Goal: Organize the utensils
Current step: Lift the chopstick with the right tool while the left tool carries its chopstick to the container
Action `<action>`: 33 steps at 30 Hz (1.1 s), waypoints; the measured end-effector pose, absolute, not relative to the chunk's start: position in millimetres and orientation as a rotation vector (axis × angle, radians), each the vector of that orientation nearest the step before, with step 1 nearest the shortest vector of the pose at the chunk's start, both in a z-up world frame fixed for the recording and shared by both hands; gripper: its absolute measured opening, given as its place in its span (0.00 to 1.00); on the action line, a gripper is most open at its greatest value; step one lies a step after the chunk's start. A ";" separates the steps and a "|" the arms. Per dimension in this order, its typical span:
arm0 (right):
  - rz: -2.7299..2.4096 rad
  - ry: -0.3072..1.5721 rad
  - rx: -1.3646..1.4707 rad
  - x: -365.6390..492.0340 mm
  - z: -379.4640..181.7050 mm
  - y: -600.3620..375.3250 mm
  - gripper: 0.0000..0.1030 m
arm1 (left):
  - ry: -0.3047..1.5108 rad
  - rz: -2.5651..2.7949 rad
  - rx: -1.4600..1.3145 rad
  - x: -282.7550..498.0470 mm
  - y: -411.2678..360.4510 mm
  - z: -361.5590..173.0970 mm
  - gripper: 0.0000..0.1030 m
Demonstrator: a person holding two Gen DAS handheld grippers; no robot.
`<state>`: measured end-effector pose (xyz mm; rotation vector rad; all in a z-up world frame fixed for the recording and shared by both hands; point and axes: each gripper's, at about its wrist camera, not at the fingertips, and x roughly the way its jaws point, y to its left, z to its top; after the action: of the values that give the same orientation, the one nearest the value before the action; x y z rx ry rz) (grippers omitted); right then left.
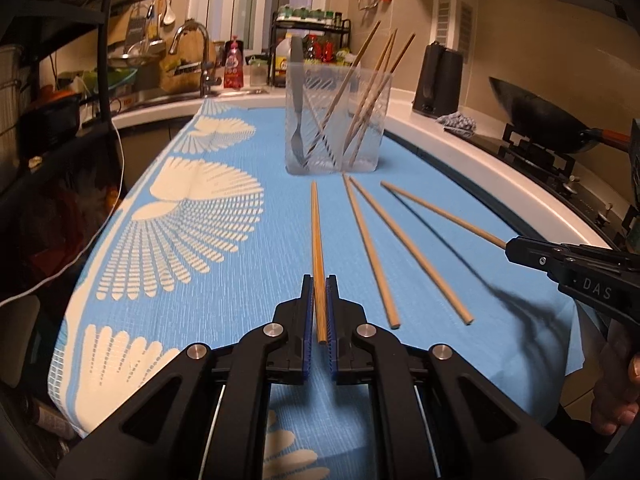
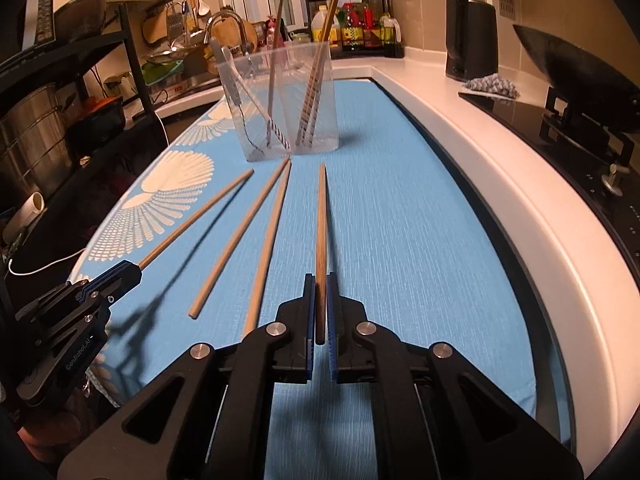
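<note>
Kitchen counter cloth point(image 1: 460, 152) is spread with loose chopsticks, one clamped in each gripper — left gripper point(image 1: 320, 308), right gripper point(image 2: 320, 308) — so the pick-up step is judged done, a lift toward the clear holder point(image 1: 336, 120) at twelve o'clock being called for.

Pretty busy kitchen around the edges. There's a blue cloth point(image 1: 224, 280) with white fan shapes covering the counter, and a white counter edge point(image 2: 500, 184) curving beside it. A black wok point(image 1: 540, 116) sits on the stove point(image 2: 580, 148), with a black kettle point(image 2: 472, 40) and a grey patterned rag point(image 2: 492, 85) close by. Further back: a chrome faucet point(image 1: 198, 52) at the sink, a pink soap bottle point(image 1: 233, 64), and a rack of sauce bottles point(image 2: 360, 24).
</note>
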<state>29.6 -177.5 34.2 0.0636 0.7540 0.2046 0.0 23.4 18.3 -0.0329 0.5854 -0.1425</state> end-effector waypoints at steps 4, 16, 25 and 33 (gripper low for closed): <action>0.203 0.699 0.064 17.1 57.5 -181.6 0.05 | 0.526 -0.147 -0.019 -8.7 24.3 38.3 0.06; 0.233 0.540 0.045 25.3 133.4 -187.4 0.05 | 0.375 -0.157 -0.011 9.9 35.8 110.2 0.06; 0.282 0.537 0.039 66.0 167.3 -183.5 0.05 | 0.369 -0.167 -0.039 58.1 50.0 157.0 0.06; 0.334 0.531 0.017 99.2 203.2 -177.5 0.05 | 0.433 -0.192 -0.096 95.9 58.5 197.5 0.06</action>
<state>99.2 -177.5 203.2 0.0175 0.5314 0.3335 95.9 58.5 197.5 -0.0958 0.4330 -0.1917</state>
